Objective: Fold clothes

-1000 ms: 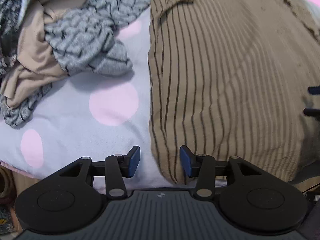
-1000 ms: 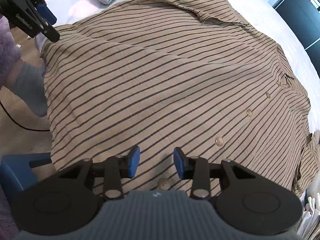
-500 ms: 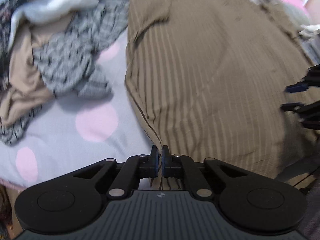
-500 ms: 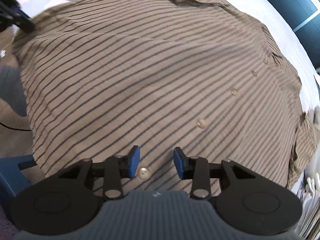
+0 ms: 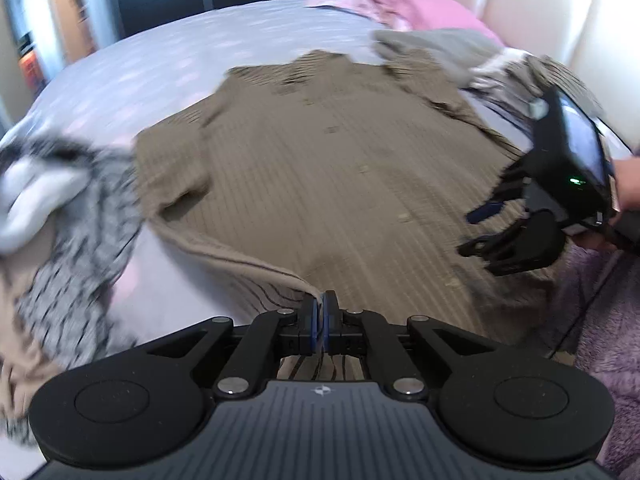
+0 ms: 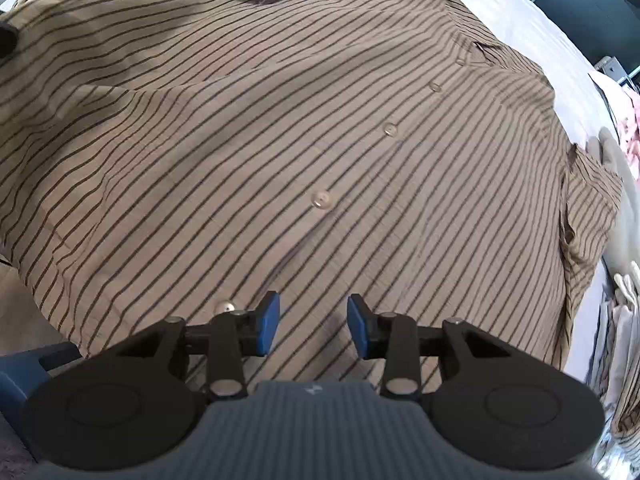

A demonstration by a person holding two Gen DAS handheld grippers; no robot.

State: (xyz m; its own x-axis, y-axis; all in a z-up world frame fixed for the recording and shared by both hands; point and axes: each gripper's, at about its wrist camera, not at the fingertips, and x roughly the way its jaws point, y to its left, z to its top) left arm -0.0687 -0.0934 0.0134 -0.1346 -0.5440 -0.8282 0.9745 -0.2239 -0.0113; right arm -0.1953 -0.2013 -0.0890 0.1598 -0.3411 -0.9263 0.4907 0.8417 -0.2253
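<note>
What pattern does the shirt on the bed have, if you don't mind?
The shirt is tan with thin dark stripes, clearest in the right wrist view.

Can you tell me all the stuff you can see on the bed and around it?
striped shirt: one, brown with dark stripes, spread buttons-up across the bed
buttons: five showing, pale, in a line down the shirt front
bedsheet: one, pale lilac with pink dots, under everything
clothes pile: one heap, grey patterned, white and beige, at the shirt's left
pillow: one, pink, at the head of the bed
grey garment: one, beside the pillow
left gripper: black with blue pads, shut on the shirt's hem corner
right gripper: black with blue pads, open over the shirt's front
</note>
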